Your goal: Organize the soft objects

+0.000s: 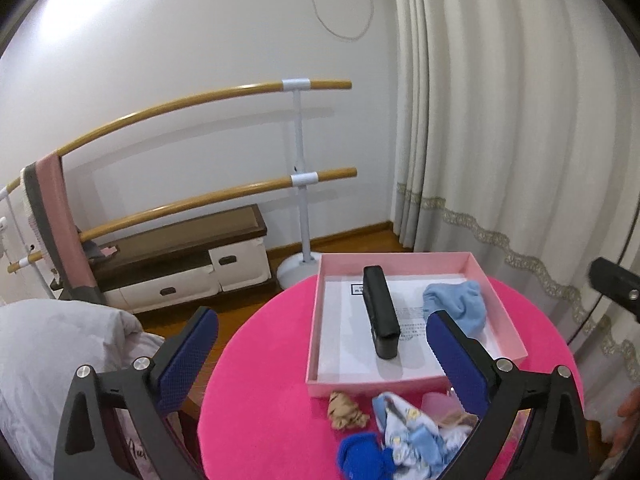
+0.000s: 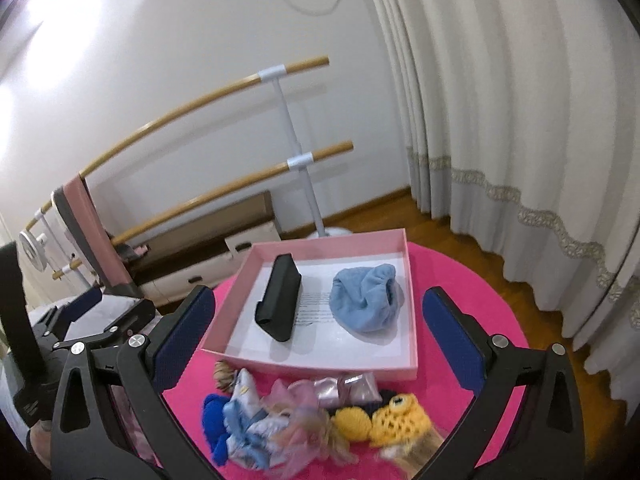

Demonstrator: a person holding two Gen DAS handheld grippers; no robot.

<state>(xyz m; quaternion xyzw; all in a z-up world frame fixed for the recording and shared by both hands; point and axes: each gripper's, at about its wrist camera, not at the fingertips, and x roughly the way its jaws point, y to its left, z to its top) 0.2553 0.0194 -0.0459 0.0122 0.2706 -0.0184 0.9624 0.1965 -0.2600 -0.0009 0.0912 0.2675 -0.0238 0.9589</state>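
Task looks early: one soft item, the light blue cloth (image 2: 364,298), sits in the right half of the pink box (image 2: 412,312), beside a black case (image 2: 278,304) in the left half. The rest waits in a pile on the pink table (image 1: 260,360) just in front of the box; left to right: tan scrunchie (image 1: 346,410), blue knit piece (image 2: 214,420), patterned blue cloth (image 2: 248,424), pink satin bow (image 2: 344,388), yellow knit toy (image 2: 384,420). Left gripper (image 1: 320,360) is wide open, holding nothing, hovering above the pile's left end. Right gripper (image 2: 316,340) is likewise spread and empty, with the pile low between its fingers, not touching.
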